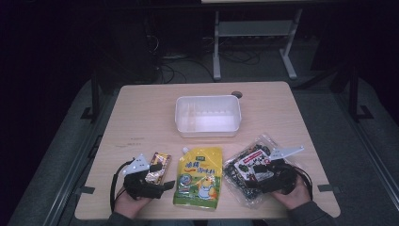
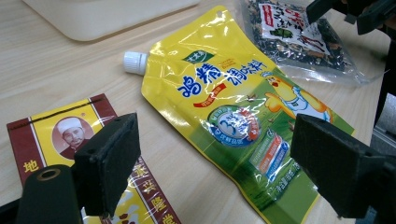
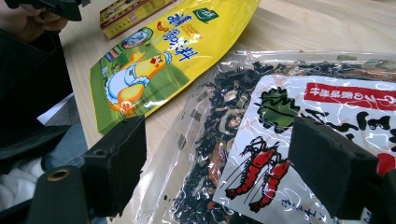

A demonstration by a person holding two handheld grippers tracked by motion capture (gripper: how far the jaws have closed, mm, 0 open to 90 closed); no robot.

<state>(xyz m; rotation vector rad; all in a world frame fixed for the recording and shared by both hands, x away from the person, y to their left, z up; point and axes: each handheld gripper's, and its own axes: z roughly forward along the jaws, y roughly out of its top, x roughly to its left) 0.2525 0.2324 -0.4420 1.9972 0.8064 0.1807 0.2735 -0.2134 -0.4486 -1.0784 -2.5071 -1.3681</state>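
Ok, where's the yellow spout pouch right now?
In the high view the yellow spout pouch lies flat at the table's near edge, between the red-and-gold packet and the seaweed bag, before the white tub.

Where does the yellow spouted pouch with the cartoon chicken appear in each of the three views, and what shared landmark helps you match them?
High view: yellow pouch at bottom centre, lying flat between the two grippers.
Left gripper view: it runs diagonally across the centre, white cap at upper left.
Right gripper view: upper left, chicken print facing the camera.
Shared landmark: the clear seaweed bag lies beside the pouch in every view.
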